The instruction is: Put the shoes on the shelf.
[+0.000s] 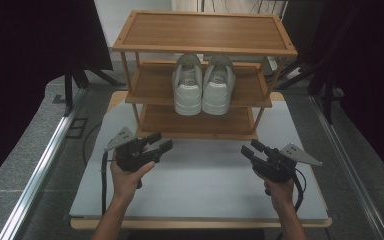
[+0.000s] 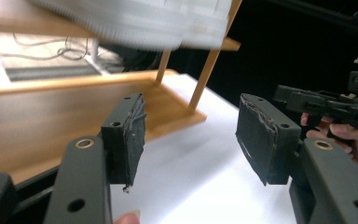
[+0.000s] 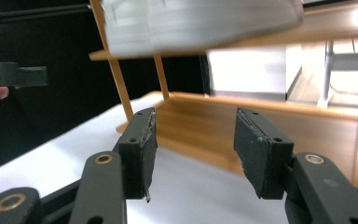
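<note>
I hold the left gripper (image 1: pixel 159 142) low over the white tabletop (image 1: pixel 200 180), just in front of the three-tier bamboo shoe rack (image 1: pixel 205 47); its jaws stand spread wide with nothing between them, and in the left gripper view only bare tabletop lies behind the two black pads (image 2: pixel 130 135). The right gripper (image 1: pixel 251 149) sits level with it on the other side of the table, well apart, its jaws likewise parted and empty; in the right gripper view the gap between them frames the front edge of the bottom shelf (image 3: pixel 261 121). Both grippers point toward the rack, angled slightly inward. The pair of white lace-up sneakers (image 1: pixel 203 85) stands side by side on the middle shelf (image 1: pixel 152 85), heels facing me, soles flat on the boards and touching each other along their inner sides. Neither gripper touches the sneakers or the rack. The top shelf (image 1: pixel 205 30) and the bottom shelf carry nothing. In both gripper views the sneakers appear as a blurred white mass overhead.
</note>
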`<state>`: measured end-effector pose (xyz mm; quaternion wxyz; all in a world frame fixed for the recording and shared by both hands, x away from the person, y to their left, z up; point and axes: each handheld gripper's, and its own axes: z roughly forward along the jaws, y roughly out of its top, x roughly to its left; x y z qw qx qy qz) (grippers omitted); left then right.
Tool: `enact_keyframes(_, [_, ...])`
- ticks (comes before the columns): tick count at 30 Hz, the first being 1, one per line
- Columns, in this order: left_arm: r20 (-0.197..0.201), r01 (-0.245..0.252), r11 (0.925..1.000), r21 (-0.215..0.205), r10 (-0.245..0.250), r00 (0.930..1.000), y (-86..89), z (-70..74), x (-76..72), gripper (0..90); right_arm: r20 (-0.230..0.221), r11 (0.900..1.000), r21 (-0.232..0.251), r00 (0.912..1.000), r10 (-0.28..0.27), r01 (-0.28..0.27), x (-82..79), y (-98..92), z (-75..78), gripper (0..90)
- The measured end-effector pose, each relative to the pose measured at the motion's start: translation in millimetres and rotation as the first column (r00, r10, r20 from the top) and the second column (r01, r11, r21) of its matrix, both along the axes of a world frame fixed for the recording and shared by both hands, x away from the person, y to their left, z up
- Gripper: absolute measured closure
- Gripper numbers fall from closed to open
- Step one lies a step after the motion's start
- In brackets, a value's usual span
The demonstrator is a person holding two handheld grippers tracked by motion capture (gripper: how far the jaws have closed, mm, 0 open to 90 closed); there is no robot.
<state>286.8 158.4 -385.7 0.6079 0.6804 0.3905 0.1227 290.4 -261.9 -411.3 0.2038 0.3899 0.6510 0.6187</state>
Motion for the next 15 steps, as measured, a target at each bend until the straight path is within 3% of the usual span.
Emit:
enact_keyframes(4, [-0.043, -0.017, 0.9997, 0.016, 0.017, 0.9989, 6.6, -19.5, -5.6, 41.4, -0.044, 1.000, 0.011, 0.9990, -0.012, 0.013, -4.9, -9.7, -21.8, 48.5])
enact_keyframes(5, [-0.054, -0.020, 0.9997, 0.012, 0.021, 0.9983, 9.1, -24.3, -6.8, 41.4, -0.077, 1.000, -0.005, 0.9970, -0.007, 0.007, -5.0, -12.1, -29.0, 48.2])
enact_keyframes(9, [-0.094, -0.015, 0.9999, -0.006, 0.014, 0.9954, 12.4, -32.7, -5.3, 41.6, -0.076, 1.000, -0.006, 0.9971, -0.011, 0.011, -7.2, -14.8, -33.1, 47.8])
enact_keyframes(15, [-0.100, -0.010, 0.9998, -0.016, 0.008, 0.9950, 16.3, -33.8, -4.6, 40.9, -0.093, 1.000, 0.015, 0.9955, -0.016, 0.018, -8.8, -18.6, -39.3, 46.9])
